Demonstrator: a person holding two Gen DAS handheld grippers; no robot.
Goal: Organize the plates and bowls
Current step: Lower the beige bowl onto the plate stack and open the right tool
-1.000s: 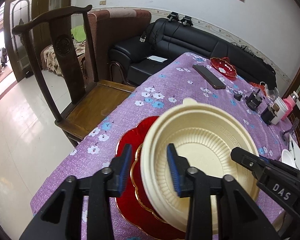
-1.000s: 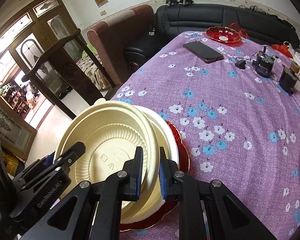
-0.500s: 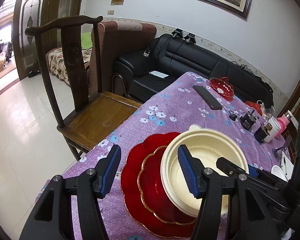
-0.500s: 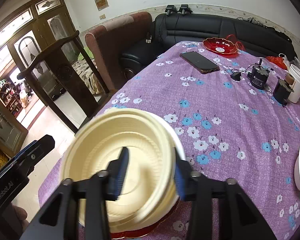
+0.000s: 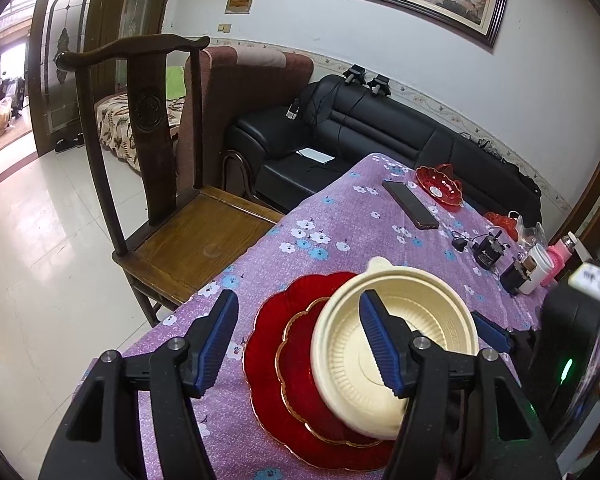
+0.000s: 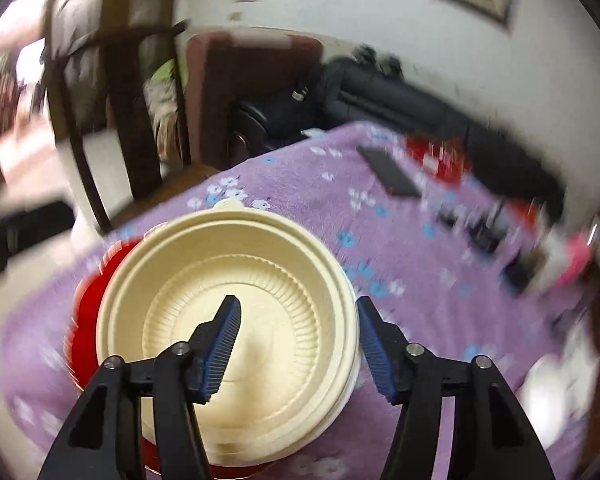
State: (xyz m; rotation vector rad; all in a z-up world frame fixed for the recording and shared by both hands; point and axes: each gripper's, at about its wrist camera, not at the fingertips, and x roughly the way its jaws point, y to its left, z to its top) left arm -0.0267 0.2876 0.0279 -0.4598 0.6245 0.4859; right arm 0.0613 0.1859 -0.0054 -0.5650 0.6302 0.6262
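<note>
Both grippers' jaws had just been opening: left gripper (image 5: 302,338) apart, gripping nothing; right gripper (image 6: 298,346) apart, straddling the cream bowl's (image 6: 228,280) rim unclamped.

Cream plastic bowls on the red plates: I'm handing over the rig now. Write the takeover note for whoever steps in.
Left gripper: open, holding nothing, jaws just opened wider.
Right gripper: open, just released; fingers straddle the bowl rim without pressing.
Cream ribbed plastic bowls: nested, resting on the red scalloped glass plates, which are stacked near the edge of the purple floral tablecloth.
Done: bowls stacked on plates.
Left: small red glass dish at the far end is possibly still to gather; the right view is blurred.
</note>
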